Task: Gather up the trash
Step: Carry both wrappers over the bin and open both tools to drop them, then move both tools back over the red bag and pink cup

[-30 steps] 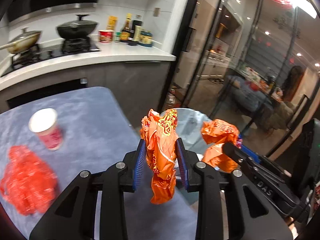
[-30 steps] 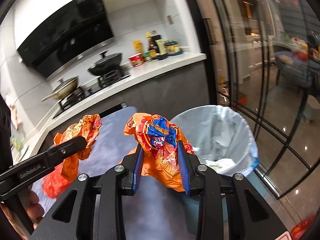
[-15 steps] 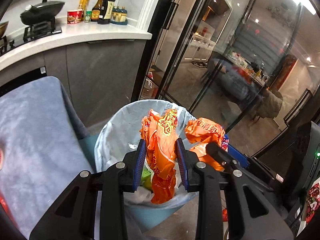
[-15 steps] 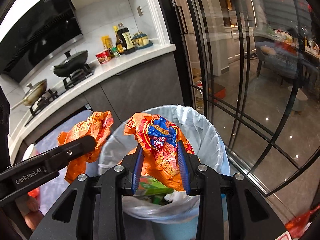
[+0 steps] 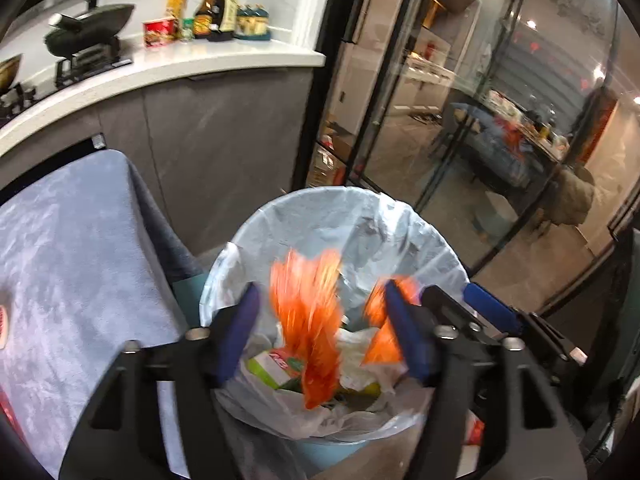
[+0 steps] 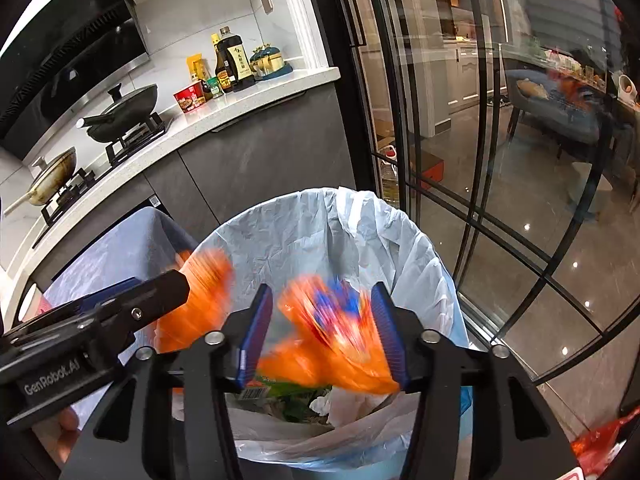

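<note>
My left gripper [image 5: 322, 322] hangs over a light blue bin [image 5: 352, 208] with a pale liner. Its jaws are opening, and a blurred orange wrapper [image 5: 310, 320] drops between the blue pads without being pressed. My right gripper [image 6: 322, 330] is beside it over the same bin [image 6: 320, 204], jaws also opening. A blurred orange and blue wrapper [image 6: 336, 332] falls between its pads, close to the right one. Below, the bin holds a green carton [image 5: 268, 368], white tissue and other trash.
A table under a grey-blue cloth [image 5: 60, 260] stands just left of the bin. Behind are dark cabinets and a white counter [image 6: 248, 100] with a wok, bottles and a red cup. Black-framed glass doors [image 6: 480, 200] close the right side. A red wrapper [image 6: 600, 444] lies on the floor.
Both grippers sank closer over the bin, then their jaws spread. The two orange wrappers, gripped until half a second ago, have come loose and are falling into the bin.
</note>
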Demonstrator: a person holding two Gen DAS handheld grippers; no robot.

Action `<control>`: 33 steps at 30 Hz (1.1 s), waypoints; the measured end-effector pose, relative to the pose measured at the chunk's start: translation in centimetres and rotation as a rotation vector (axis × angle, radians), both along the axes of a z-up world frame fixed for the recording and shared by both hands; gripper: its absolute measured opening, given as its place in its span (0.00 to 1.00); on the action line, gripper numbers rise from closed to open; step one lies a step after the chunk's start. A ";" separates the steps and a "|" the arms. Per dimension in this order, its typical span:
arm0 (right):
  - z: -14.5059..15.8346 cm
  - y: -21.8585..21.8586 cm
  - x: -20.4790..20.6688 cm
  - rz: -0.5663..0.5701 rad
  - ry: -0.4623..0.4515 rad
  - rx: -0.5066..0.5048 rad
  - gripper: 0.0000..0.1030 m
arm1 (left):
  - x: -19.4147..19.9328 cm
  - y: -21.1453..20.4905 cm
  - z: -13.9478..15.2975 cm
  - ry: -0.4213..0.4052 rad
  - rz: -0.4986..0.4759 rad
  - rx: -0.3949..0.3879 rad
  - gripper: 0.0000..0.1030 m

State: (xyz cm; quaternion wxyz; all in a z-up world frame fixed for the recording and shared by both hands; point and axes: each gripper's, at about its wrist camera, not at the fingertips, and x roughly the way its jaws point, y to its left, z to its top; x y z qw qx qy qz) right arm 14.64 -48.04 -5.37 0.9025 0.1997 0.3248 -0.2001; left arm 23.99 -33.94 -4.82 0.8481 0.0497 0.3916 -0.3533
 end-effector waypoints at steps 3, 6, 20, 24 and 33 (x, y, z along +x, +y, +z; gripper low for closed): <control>0.7 0.4 -0.2 0.006 -0.013 -0.017 0.52 | 0.0 0.6 0.5 -0.013 0.010 -0.006 0.67; 1.4 0.9 -0.6 0.014 -0.030 -0.019 0.52 | -0.2 1.3 1.0 -0.027 0.025 -0.017 0.69; 5.2 6.5 -2.3 0.112 -0.096 -0.032 0.52 | -2.9 7.4 4.9 -0.138 0.116 -0.023 0.78; 6.1 8.9 -2.5 0.156 -0.114 -0.034 0.53 | -3.3 10.2 5.8 -0.142 0.160 -0.032 0.78; 8.0 14.5 -2.2 0.245 -0.136 -0.037 0.53 | -3.8 19.5 7.2 -0.148 0.329 -0.042 0.91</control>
